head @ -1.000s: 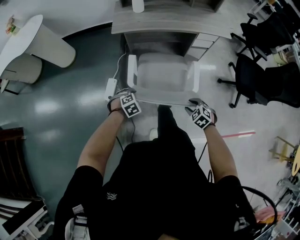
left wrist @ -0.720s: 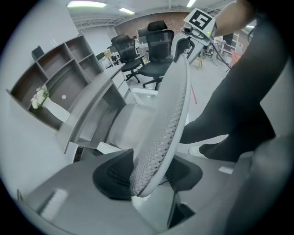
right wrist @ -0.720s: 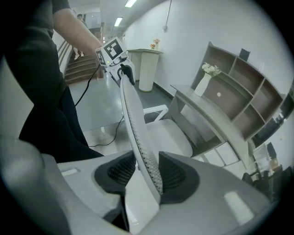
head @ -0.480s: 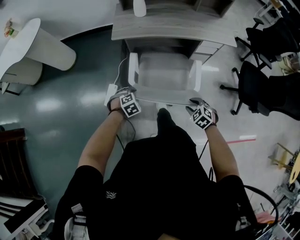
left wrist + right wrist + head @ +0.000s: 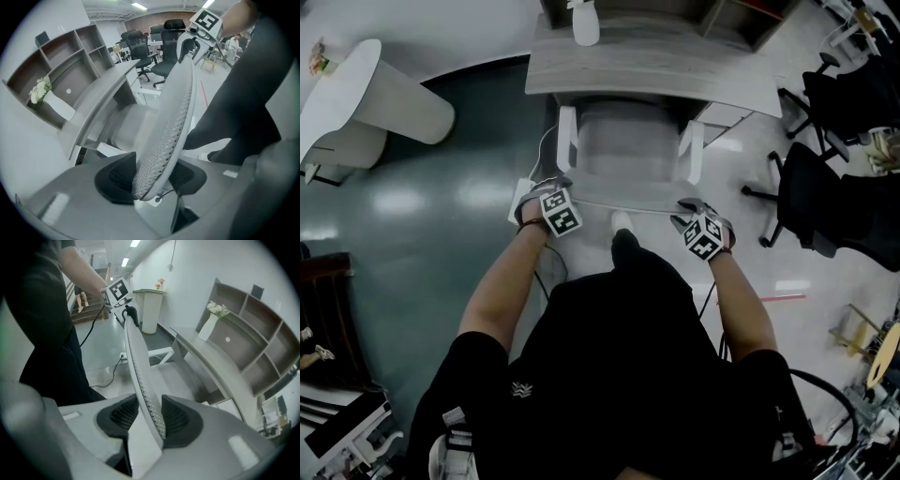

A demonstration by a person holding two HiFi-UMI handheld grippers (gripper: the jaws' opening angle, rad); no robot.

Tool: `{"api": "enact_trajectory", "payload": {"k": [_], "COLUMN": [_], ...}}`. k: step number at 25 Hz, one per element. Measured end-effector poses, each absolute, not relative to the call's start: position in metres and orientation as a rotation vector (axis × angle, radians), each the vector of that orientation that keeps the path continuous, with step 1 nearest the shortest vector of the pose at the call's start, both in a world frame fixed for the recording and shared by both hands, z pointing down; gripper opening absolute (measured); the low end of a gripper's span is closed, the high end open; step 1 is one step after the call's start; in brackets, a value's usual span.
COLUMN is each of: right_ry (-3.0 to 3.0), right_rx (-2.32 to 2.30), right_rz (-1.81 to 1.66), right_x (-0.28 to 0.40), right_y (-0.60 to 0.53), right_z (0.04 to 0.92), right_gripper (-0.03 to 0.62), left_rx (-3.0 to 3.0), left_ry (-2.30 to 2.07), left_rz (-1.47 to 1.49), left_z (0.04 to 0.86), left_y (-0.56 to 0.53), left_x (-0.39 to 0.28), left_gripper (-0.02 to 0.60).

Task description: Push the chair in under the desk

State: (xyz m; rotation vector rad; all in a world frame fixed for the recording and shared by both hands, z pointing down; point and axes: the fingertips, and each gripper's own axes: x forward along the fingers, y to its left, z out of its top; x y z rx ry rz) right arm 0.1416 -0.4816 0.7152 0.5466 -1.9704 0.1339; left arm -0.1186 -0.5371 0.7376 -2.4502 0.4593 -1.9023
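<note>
A light grey mesh office chair (image 5: pixel 628 150) faces the grey desk (image 5: pixel 656 61), its seat partly under the desk's edge. My left gripper (image 5: pixel 546 199) is shut on the left end of the backrest's top edge and my right gripper (image 5: pixel 696 217) on its right end. In the left gripper view the mesh backrest (image 5: pixel 168 122) runs between the dark pads of the left gripper (image 5: pixel 150 180). The right gripper view shows the same backrest (image 5: pixel 140 371) clamped in the right gripper (image 5: pixel 150 420), with the desk (image 5: pixel 211 362) beyond.
A white vase (image 5: pixel 583 26) stands on the desk. Black office chairs (image 5: pixel 844 187) crowd the right side. A white curved counter (image 5: pixel 366 94) stands at left. A drawer unit (image 5: pixel 717 117) sits under the desk's right part. The person's foot (image 5: pixel 622 222) is just behind the chair.
The chair has rolled forward, its seat further under the desk. Both grippers moved forward with the backrest, still gripping it.
</note>
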Motion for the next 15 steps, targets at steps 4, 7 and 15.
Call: {"api": "enact_trajectory", "payload": {"k": [4, 7, 15], "right_ry": [-1.973, -1.982, -1.993], "right_rx": [0.521, 0.507, 0.469], "right_rz": [0.119, 0.108, 0.069], "right_x": [0.146, 0.149, 0.161], "right_y": [-0.51, -0.53, -0.579], "right_z": [0.714, 0.713, 0.714], "right_gripper": [0.156, 0.155, 0.15], "left_rx": [-2.463, -2.464, -2.471], "left_ry": [0.475, 0.476, 0.516], "left_rz": [-1.909, -1.912, -1.907], "left_z": [0.737, 0.736, 0.737], "left_y": [-0.559, -0.578, -0.623], "left_x": [-0.115, -0.112, -0.102], "left_gripper": [0.199, 0.199, 0.199]}}
